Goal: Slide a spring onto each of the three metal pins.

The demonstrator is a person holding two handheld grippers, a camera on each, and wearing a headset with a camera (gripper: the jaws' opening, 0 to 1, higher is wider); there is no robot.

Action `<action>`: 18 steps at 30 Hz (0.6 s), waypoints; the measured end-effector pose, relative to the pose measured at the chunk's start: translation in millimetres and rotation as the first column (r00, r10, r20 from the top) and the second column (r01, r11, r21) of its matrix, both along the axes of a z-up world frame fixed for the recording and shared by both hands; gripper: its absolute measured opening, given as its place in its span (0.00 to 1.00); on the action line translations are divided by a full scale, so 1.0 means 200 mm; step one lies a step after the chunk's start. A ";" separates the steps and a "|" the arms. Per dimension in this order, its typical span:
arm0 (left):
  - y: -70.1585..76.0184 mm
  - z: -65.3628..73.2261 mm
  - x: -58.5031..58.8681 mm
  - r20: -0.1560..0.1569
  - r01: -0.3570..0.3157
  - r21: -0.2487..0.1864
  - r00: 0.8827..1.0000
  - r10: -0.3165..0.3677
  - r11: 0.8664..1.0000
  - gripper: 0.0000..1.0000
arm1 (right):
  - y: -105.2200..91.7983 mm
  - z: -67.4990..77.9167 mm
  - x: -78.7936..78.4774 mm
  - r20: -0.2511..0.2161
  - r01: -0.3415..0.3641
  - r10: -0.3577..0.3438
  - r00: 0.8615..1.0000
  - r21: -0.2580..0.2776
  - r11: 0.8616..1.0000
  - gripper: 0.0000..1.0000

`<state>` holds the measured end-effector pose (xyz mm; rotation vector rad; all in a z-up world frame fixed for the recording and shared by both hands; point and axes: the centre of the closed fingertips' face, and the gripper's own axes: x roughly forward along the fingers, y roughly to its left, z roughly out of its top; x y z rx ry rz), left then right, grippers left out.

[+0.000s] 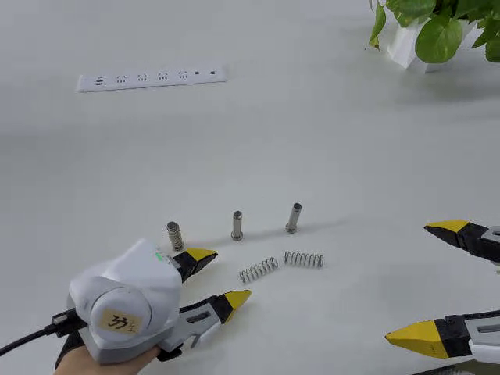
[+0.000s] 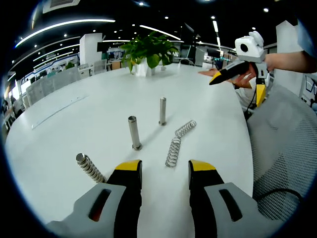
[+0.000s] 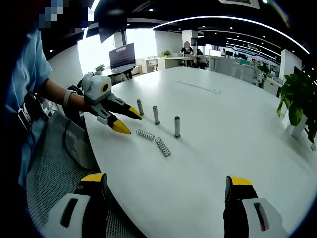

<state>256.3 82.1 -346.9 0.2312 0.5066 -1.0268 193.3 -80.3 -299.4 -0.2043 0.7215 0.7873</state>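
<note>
Of the three short upright metal pins standing in a row a little in from the desk's near edge, the left-hand pin [image 1: 173, 226] already wears a coiled grey wire spring [image 2: 89, 167]. The middle pin [image 1: 237, 225] and the right-hand pin [image 1: 294, 218] stand bare. Two loose springs lie flat on the white desk [image 1: 328, 141] just nearer than the bare pins: a slanted spring [image 1: 258, 269] and a level spring [image 1: 304, 258], ends close but apart. The left gripper [image 1: 219, 275] hovers with its yellow-tipped fingers [image 2: 130, 168] released and empty, just beside the left-hand pin and short of the slanted spring. The right gripper [image 1: 426, 281] is spread wide, empty too, well off toward the right edge. The likeliest trouble is the springs: thin and round, they could roll or flick away under an off-centre pinch, or have their coils squashed by a hard one. The pins seem to rest on small flared feet, so a finger brushing one, or a spring lowered at a tilt and catching on its top, might topple it; the left-hand pin sits closest to that risk. A white power strip [image 1: 152, 78] near the far edge and a leafy green plant in a white pot [image 1: 437, 27] at the far right corner are well apart, and nothing stands between the fingers and the loose springs.
</note>
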 end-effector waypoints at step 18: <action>-0.07 -0.08 -0.02 -0.006 0.038 0.010 0.999 -0.038 0.999 0.12 | -0.07 0.00 -0.03 -0.004 0.022 -0.022 1.000 -0.016 1.000 0.96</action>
